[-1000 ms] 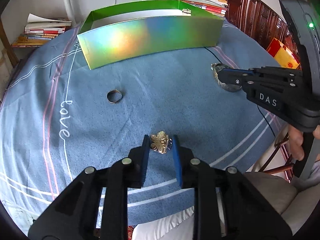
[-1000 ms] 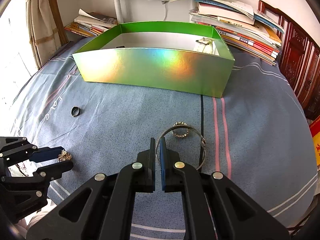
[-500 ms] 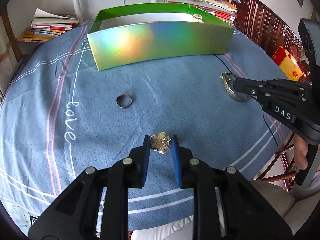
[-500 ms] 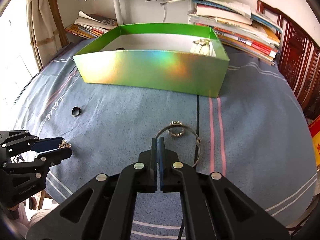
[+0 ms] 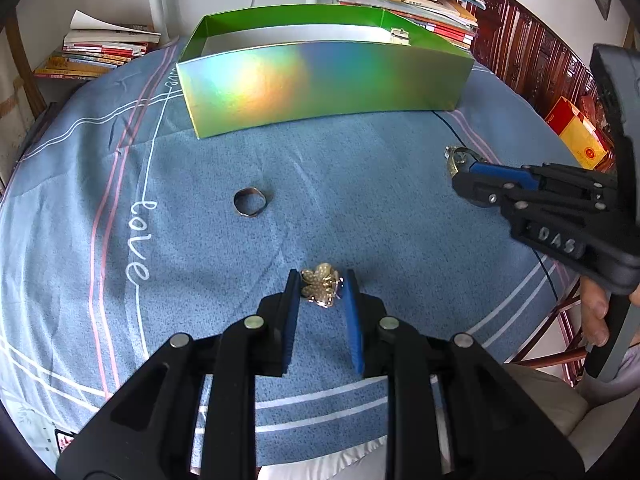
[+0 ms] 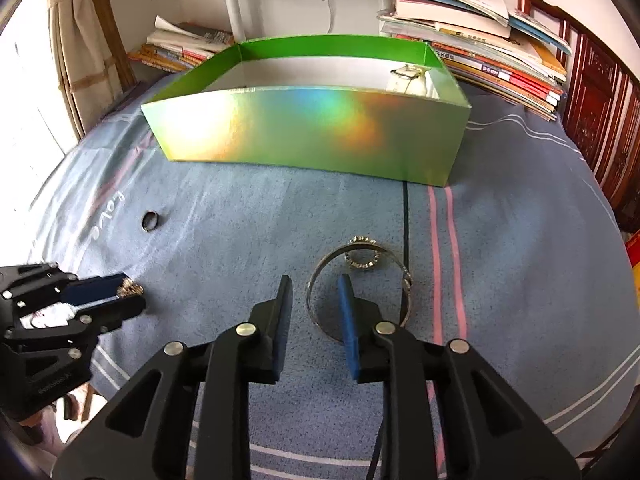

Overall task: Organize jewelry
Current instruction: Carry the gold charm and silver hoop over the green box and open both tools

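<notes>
Right gripper fingers opening, astride silver bangle's rim

Blue cloth: box, ring, bangle

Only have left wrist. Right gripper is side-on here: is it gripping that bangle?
Observer: No. Right gripper jaws are opening; they straddle the bangle at its near rim, pads not pressing it.
Operator: Anything else by the bangle?
Observer: A small beaded ring lies at its far rim, on the cloth.
Operator: Box contents?
Observer: One white piece with a clasp, at the right end of the green box.
</notes>
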`<state>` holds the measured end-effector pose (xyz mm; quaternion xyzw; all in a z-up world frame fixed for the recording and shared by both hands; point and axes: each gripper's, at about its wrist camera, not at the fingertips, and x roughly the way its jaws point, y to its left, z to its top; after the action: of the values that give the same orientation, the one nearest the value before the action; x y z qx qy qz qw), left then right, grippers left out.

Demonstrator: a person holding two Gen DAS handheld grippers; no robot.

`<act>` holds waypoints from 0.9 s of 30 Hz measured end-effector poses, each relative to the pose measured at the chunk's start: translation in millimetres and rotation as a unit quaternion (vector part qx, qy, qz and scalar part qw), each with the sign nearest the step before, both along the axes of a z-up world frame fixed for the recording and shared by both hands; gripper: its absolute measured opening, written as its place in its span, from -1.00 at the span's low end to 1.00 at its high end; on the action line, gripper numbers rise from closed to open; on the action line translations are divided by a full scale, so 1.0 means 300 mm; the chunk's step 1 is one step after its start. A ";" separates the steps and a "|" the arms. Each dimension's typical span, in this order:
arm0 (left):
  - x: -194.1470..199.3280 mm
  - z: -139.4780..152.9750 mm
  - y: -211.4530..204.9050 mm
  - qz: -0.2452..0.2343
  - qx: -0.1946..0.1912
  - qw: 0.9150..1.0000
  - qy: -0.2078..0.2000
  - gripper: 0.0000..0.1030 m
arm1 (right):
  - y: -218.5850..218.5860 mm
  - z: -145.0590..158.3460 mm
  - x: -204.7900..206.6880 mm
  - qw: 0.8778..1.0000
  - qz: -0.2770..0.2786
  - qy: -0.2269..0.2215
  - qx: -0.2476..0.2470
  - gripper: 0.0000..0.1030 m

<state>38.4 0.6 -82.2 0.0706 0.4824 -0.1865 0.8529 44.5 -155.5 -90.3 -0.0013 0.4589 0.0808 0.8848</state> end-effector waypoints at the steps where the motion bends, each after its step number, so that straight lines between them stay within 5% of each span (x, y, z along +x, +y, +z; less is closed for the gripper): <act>1: 0.000 0.000 -0.001 0.000 0.001 1.000 -0.001 -0.57 | 0.007 -0.007 0.000 1.000 0.001 0.000 -0.005 -0.72; 4: -0.001 -0.002 -0.001 0.000 0.000 1.000 -0.002 -0.58 | 0.011 -0.006 -0.002 1.000 0.001 0.000 -0.005 -0.92; 10: 0.006 0.032 0.011 0.011 -0.005 1.000 -0.018 -0.60 | 0.004 0.064 -0.015 1.000 0.000 -0.029 0.002 -0.92; 20: 0.193 0.295 0.051 0.061 -0.028 0.991 -0.118 -0.59 | -0.020 0.358 0.119 0.989 0.008 -0.147 0.007 -0.92; 27: 0.503 0.307 0.011 0.119 -0.010 0.985 -0.122 -0.59 | 0.004 0.253 0.435 0.997 -0.013 -0.081 -0.012 -0.92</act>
<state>189.4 4.0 10.1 0.0266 0.3776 -0.0783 0.9223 175.0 -154.2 -14.5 -0.0127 0.3866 0.0628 0.9200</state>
